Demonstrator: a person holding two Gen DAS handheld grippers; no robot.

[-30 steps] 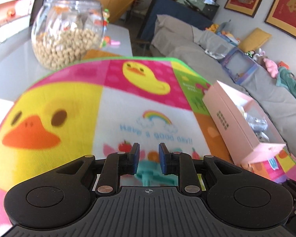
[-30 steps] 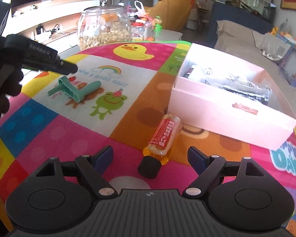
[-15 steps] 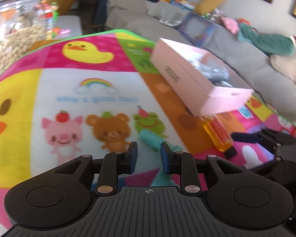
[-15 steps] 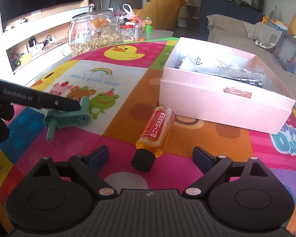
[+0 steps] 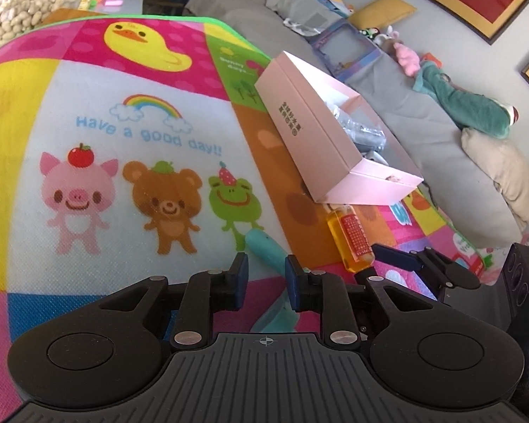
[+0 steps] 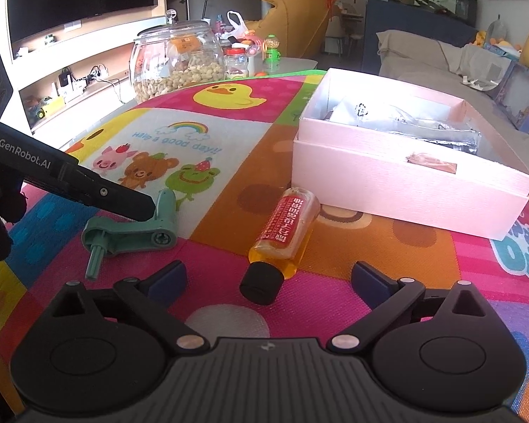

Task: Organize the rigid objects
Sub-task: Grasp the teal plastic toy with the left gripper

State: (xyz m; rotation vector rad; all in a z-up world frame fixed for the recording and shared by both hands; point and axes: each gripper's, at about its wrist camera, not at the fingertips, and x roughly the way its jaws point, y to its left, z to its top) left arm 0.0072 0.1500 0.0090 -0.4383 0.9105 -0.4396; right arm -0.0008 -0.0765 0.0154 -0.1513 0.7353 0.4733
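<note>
My left wrist view looks low and close across the play mat toward the sofa. My right wrist view faces the TV shelf. Both share the pink box, amber bottle and green toy.

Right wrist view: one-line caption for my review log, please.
Open right tongs face an orange bottle lying beside a pink box while the left tongs reach a green plastic handle.

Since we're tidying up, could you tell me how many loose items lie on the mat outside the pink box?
2: a green crank handle at the left gripper, and an orange bottle before the pink box.
</note>
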